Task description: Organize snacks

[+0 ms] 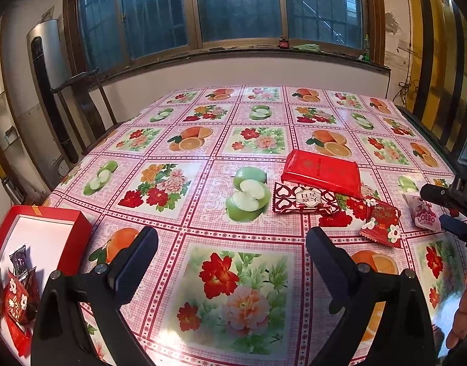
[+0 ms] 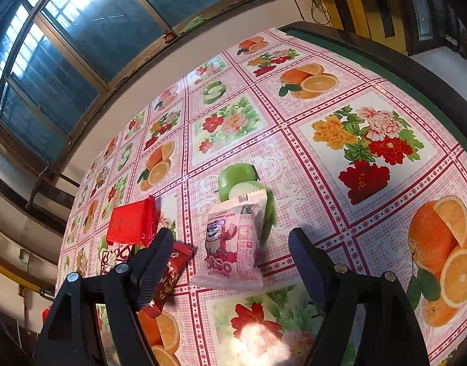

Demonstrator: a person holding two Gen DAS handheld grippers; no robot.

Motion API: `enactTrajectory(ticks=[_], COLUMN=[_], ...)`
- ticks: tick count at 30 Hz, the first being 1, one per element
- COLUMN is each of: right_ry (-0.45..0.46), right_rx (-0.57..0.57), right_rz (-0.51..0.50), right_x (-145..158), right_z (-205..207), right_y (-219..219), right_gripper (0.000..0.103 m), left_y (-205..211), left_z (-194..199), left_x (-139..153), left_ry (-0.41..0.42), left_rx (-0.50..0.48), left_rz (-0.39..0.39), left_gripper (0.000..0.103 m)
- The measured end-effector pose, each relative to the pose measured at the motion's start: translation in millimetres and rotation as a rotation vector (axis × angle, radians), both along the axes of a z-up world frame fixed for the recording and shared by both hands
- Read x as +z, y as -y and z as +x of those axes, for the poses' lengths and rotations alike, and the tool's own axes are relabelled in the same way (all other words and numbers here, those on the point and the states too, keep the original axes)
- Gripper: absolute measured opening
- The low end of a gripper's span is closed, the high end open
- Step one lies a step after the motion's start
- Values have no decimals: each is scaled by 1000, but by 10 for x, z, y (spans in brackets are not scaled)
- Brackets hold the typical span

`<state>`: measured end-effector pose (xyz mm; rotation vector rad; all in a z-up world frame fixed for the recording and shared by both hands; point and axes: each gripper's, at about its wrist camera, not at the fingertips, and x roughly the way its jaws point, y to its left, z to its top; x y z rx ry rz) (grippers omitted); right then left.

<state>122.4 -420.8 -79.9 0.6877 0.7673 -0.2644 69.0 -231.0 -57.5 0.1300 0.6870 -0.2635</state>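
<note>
The right tongs (image 2: pixel 227 262) are standing wide apart, pointing down at the bench (image 2: pixel 340 158) with its fruit-and-flower cloth. The pink Lotso snack packet (image 2: pixel 236 244) is lying flat on the cloth in the gap between the two fingers, touching neither pad. A dark red flower-printed packet (image 2: pixel 174 270) is lying just beside and partly under the left-hand finger (image 2: pixel 154 268) of these tongs. Beyond that finger a flat red packet (image 2: pixel 131 224) is resting on the bench, with a red heart-patterned packet (image 2: pixel 114 257) just in front of it.

The left tongs (image 1: pixel 232 259) are also standing apart with nothing between them, hovering over bare cloth. The open red box (image 1: pixel 41 238) is sitting to their left at the bench edge, with a few wrapped snacks (image 1: pixel 17 292) lying in its near corner. The four loose packets are lying ahead and to their right.
</note>
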Motion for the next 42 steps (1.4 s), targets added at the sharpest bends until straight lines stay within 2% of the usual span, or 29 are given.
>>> enactTrajectory(ticks=[20,24,27,30,33,35,38,42], right_ry=[-1,-35,15,93,138,152,160,182], right_rx=[-2,-21,-26,-14,21,59,97,117], right_rz=[5,-21,-35,-58,-83,-87,-118,-138], right_x=[-6,31,149,345,503,566,616,649], right_z=[-3,-27,-111,-221,-284,-283,-283,-303], right_y=[13,-20,-46,-119,-256,-362,-514,-618], right_gripper=[82,83,83,83,83,84,84,84], left_y=[25,12,-38,-141,-196,-191,-191,-220], left_z=[3,11,-18,-94,-148,-131,-52,-23], left_x=[-4,-11,61,196,282,280,240,215], left_ry=[-7,-17,11,93,157,159,121,104], left_rx=[-4,-8,1,25,49,56,62,73], left_rz=[0,-10,-42,-93,-107,-95,-79,-80], left_gripper=[98,98,98,98,101,102,102,102])
